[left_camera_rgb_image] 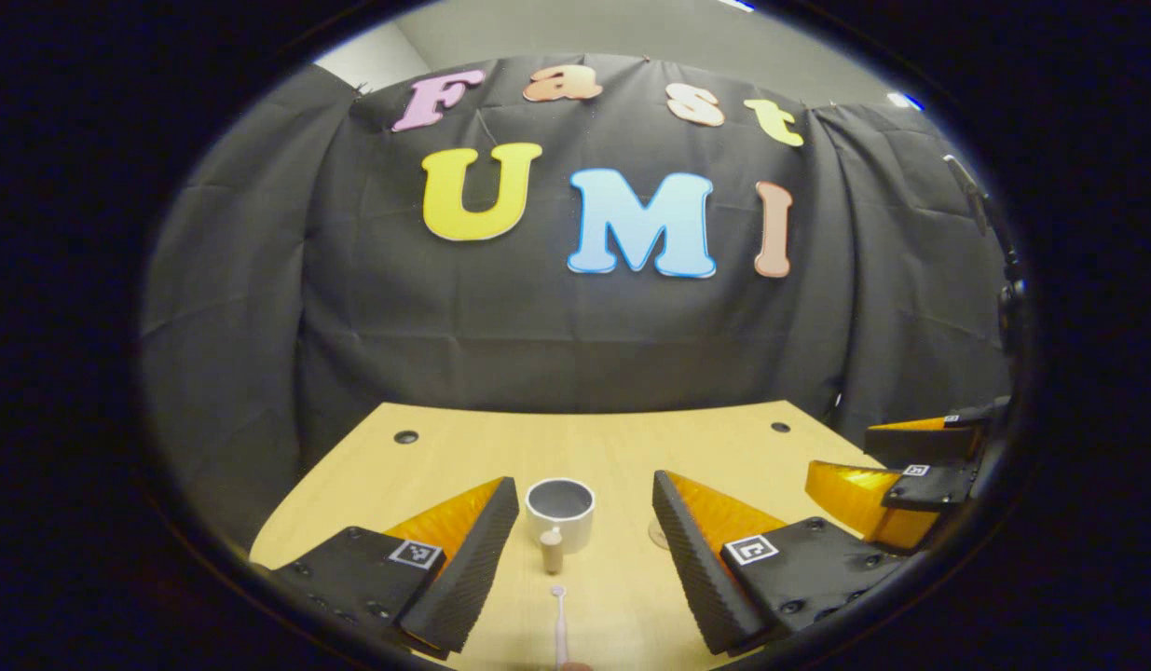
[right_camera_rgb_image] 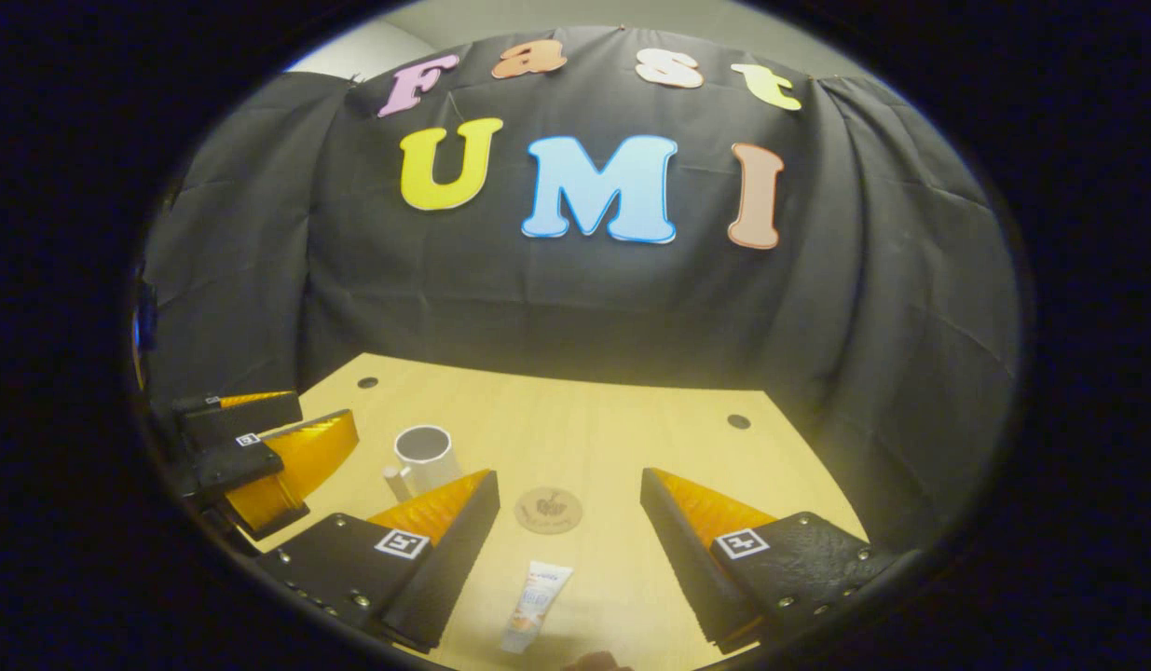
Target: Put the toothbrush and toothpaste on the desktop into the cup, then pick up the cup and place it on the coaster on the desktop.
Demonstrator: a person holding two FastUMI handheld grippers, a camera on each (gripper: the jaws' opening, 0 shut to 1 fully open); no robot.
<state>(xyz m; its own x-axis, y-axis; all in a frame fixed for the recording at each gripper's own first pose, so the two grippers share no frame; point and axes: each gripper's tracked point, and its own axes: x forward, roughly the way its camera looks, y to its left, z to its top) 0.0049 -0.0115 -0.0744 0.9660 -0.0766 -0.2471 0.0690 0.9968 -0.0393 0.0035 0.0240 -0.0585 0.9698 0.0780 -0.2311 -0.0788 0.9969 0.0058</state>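
A white cup (left_camera_rgb_image: 561, 508) stands upright on the wooden desktop (left_camera_rgb_image: 594, 438), its handle toward me, just beyond my open left gripper (left_camera_rgb_image: 584, 485). A pale toothbrush (left_camera_rgb_image: 559, 624) lies on the desk between that gripper's fingers, pointing at the cup. In the right gripper view, the toothpaste tube (right_camera_rgb_image: 536, 606) lies between the fingers of my open right gripper (right_camera_rgb_image: 568, 477). The round brown coaster (right_camera_rgb_image: 549, 510) sits just past the tube. The cup (right_camera_rgb_image: 424, 457) is to its left, empty as far as I can see. Nothing is held by either gripper.
The desktop (right_camera_rgb_image: 575, 410) has two small dark holes near its far corners and ends at the black cloth wall. The right gripper (left_camera_rgb_image: 841, 455) hovers at the right of the left gripper view. The left gripper (right_camera_rgb_image: 325, 415) hangs left of the cup.
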